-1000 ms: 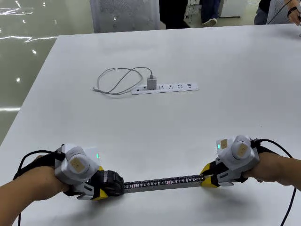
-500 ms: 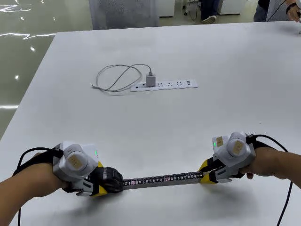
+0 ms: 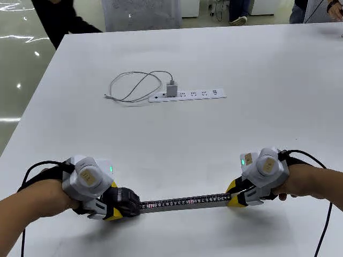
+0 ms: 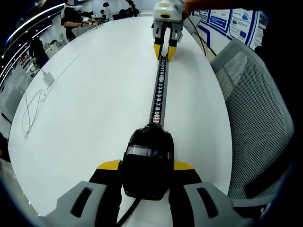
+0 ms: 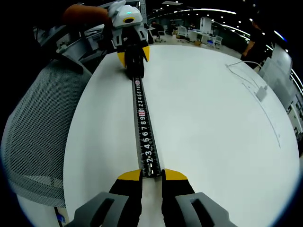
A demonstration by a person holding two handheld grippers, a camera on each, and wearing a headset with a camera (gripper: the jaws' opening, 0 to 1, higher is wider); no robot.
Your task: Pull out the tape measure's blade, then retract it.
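1 tape measure (image 3: pixel 124 203), black case clamped in L tongs (image 4: pixel 147 165), at near edge of tabletop (image 3: pixel 214 134). 1 blade (image 5: pixel 143 127) out, long axis running L–R, tip pinched in narrow R tongs (image 5: pixel 151 175). Blade numerals legible 2–9, red mark after 9.

Table: big plain white table (image 3: pixel 257 69) with a matte top, runs way back to the far edge.
Floor: glossy greenish-grey floor (image 3: pixel 27 48), lamp glare streaked all over it.
Chairs: grey mesh chair (image 4: pixel 255 104) right beside the table's edge, plus another mesh chair back (image 3: pixel 142 13) at the far side.
Light: long ceiling light strips (image 5: pixel 215 10), pretty bright and even.
Wall: blue-and-white posters (image 4: pixel 221 19), print too small to read.
Far room: desks (image 5: pixel 189 33) past the table, kinda open-office looking.
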